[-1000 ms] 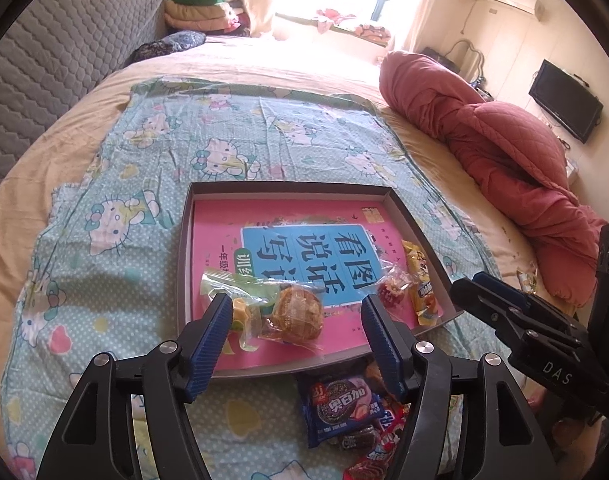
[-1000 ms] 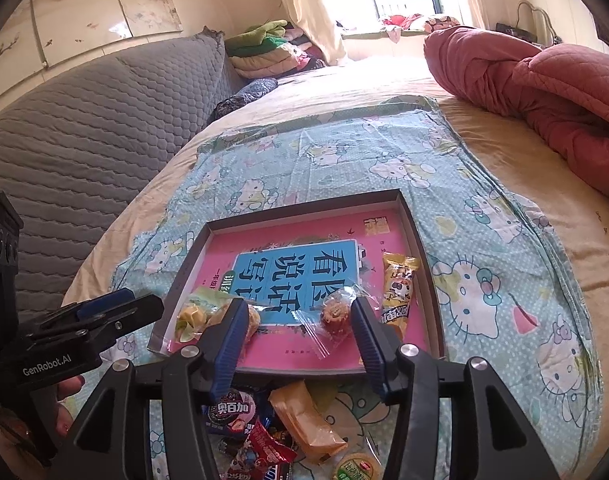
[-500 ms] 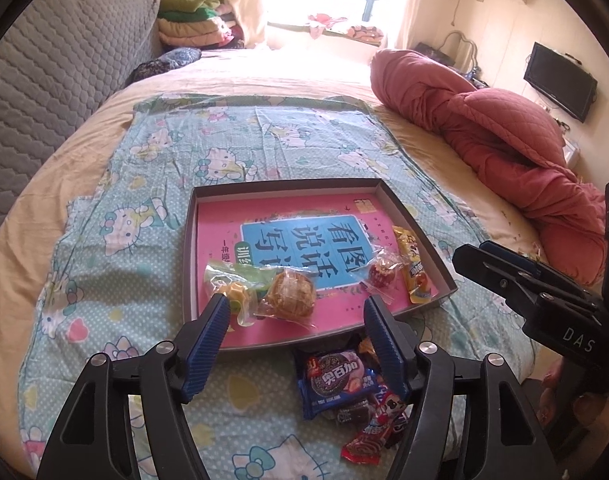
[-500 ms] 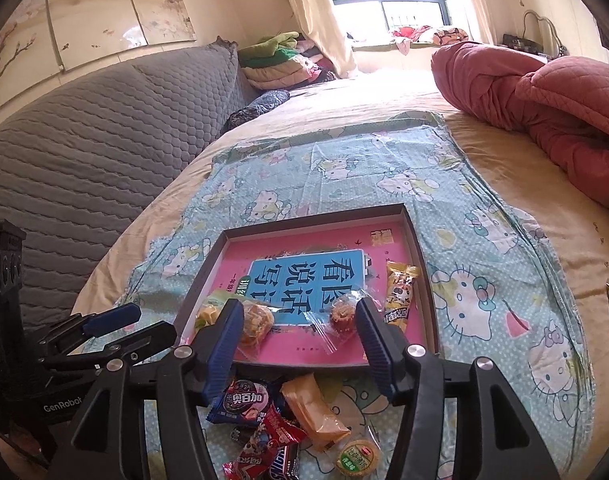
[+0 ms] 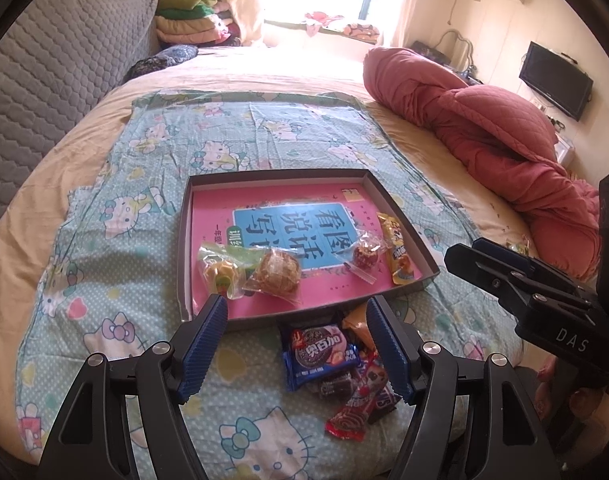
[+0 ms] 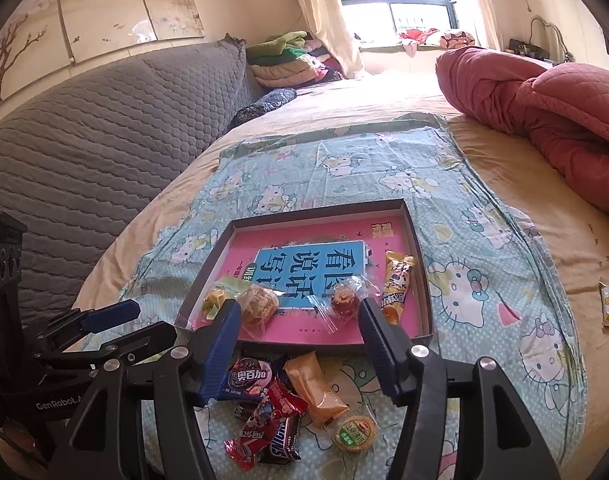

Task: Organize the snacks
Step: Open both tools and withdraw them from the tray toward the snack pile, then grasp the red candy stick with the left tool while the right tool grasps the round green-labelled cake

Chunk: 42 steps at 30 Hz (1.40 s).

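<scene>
We hold left gripper [image 5: 296, 344] spread, empty, above snack pile [image 5: 336, 368] just before tray [image 5: 408, 220]. Right gripper [image 6: 300, 350] spread, empty, over same pile. Inside tray: wrapped bun [image 5: 276, 272], yellow bar [image 5: 396, 248], red candy [image 5: 364, 256], all near front wall.

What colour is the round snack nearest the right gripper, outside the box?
Green and yellow, with a red logo: the round snack. Seen best in the right wrist view.
</scene>
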Each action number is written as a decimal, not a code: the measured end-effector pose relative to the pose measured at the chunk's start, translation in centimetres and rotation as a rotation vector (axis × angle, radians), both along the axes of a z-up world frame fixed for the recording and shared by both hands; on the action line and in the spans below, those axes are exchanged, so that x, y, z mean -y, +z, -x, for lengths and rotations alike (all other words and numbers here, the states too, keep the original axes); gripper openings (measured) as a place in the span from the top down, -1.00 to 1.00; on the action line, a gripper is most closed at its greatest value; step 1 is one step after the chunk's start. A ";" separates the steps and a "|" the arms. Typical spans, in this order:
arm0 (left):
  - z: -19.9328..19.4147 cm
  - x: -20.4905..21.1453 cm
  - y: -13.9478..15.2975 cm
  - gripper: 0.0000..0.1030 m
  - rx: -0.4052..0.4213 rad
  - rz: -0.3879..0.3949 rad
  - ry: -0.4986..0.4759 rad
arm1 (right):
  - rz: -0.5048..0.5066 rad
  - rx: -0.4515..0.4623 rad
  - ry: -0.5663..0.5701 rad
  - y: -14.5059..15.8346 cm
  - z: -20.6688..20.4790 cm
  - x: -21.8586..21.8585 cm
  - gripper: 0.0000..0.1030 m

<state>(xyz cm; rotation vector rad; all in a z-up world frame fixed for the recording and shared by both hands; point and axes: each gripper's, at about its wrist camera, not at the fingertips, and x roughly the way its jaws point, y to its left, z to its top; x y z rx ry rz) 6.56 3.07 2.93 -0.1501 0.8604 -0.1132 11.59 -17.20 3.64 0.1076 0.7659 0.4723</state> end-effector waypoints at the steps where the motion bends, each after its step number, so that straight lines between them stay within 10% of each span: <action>1: 0.2 0.1 0.0 -0.43 0.001 -0.003 -0.005 | 0.000 0.000 0.001 0.0 0.2 0.1 -0.18; 42: 2.3 3.7 -7.0 -0.43 -0.189 0.084 -0.162 | 0.081 -0.167 -0.048 -5.0 2.4 2.8 -0.24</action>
